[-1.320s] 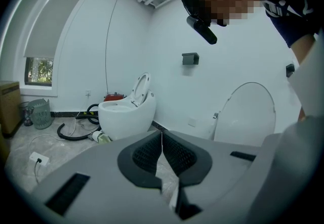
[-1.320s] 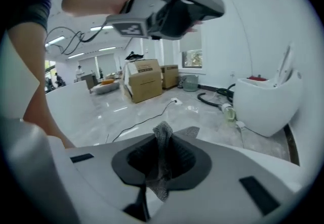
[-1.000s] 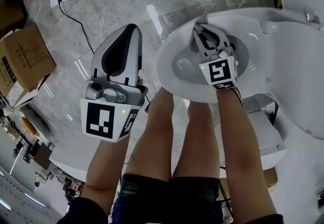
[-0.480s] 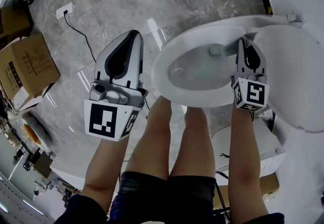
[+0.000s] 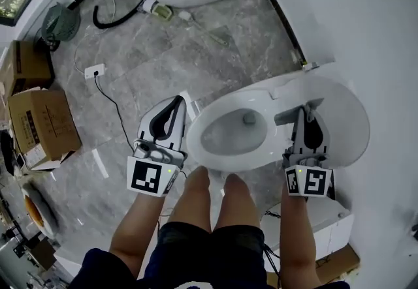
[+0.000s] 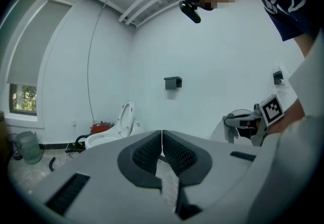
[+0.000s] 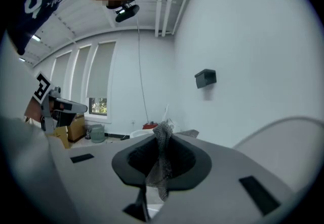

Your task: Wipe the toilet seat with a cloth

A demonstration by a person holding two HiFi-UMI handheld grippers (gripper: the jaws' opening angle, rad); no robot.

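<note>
Right claw (image 5: 307, 111) pinching grey mesh cloth (image 7: 162, 162) by toilet seat (image 5: 225, 165); left claw (image 5: 175, 102) pressed together, empty.

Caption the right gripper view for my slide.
Right gripper shut on a grey mesh cloth, white wall and a window beyond.

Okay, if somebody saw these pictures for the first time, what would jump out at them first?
The white toilet with its lid up, in the middle of the head view. Next the right gripper, shut on a grey mesh cloth at the bowl's right side. The left gripper hangs shut and empty over the marble floor left of the toilet.
</note>
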